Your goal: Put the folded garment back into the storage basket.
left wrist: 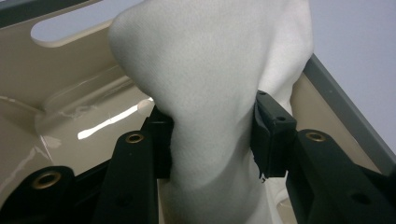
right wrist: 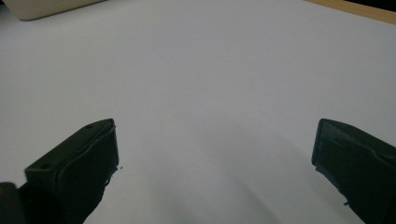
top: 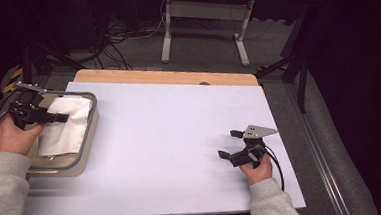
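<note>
A bunched fold of white cloth (left wrist: 210,93) is clamped between the jaws of the left gripper (left wrist: 212,135); both pads are pressed into the fabric, which bulges above and below them; in the high view the left gripper (top: 54,117) is seen over the near-left part of the beige tray (top: 87,139), held by the left hand (top: 14,136) in a grey sleeve; the cloth (top: 67,125) is draped inside the tray and covers most of its floor; a glossy bare patch of the tray (left wrist: 70,107) and its slotted handle wall are seen past the left jaw in the left gripper view; the tray's grey rim is seen on the right there, with the table beyond it.

The right gripper (top: 231,144) is held with jaws wide apart and nothing between them; in the right gripper view the right gripper (right wrist: 212,158) is pointed across bare white table surface (right wrist: 210,70); it is kept low at the table's near-right part, well apart from the tray, in the right hand (top: 257,171); a corner of the tray is caught at that view's top left; the white table (top: 179,123) is backed by a wooden edge strip (top: 166,76) at its far side.
</note>
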Demonstrator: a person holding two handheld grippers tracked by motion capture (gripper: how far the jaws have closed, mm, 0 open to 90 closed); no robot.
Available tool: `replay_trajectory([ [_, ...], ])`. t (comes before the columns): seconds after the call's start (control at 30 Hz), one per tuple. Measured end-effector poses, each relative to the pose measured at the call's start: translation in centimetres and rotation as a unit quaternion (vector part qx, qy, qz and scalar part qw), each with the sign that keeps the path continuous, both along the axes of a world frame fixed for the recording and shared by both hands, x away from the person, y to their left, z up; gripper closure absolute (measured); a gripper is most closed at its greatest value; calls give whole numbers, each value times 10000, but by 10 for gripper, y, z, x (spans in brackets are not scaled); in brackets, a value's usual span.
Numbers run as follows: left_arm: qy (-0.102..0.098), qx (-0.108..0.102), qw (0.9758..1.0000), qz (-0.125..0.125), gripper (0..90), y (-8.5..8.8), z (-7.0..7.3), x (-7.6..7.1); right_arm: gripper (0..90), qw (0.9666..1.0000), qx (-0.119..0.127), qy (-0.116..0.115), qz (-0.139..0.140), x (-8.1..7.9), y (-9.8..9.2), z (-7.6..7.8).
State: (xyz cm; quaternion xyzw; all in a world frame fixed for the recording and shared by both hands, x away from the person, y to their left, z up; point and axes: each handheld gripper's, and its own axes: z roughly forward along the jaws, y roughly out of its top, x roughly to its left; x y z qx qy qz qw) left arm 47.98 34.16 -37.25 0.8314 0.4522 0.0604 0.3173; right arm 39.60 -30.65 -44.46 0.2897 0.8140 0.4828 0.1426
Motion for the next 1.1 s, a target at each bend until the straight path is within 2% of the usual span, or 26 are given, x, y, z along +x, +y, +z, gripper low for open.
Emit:
replay_trajectory([
  [0.1,46,5,10000,58,582,-2,-2,3,12,10000,-2,3,0,0,0,0],
  [0.13,0,39,10000,64,582,-2,-3,4,12,10000,-3,-2,2,0,0,0],
  [0.23,46,-27,9999,119,581,-2,-5,6,12,10000,-5,-6,7,0,0,0],
  [0.47,94,-38,9997,217,573,-1,-11,11,12,10000,-2,-3,15,0,0,0],
  [0.6,148,40,9995,288,552,-2,-15,14,12,10000,-10,-5,19,0,0,0],
  [0.83,150,269,9982,512,419,-3,-19,17,11,10000,-10,-28,52,-1,1,1],
  [0.9,130,343,9978,554,339,-2,-19,17,11,10000,-14,-29,55,-1,1,1],
  [1.0,-25,371,9971,666,249,-4,-14,13,11,10000,-24,-14,67,-1,1,1],
  [1.1,-288,534,9957,705,153,-8,-9,7,11,10000,-43,3,81,-1,2,1],
])
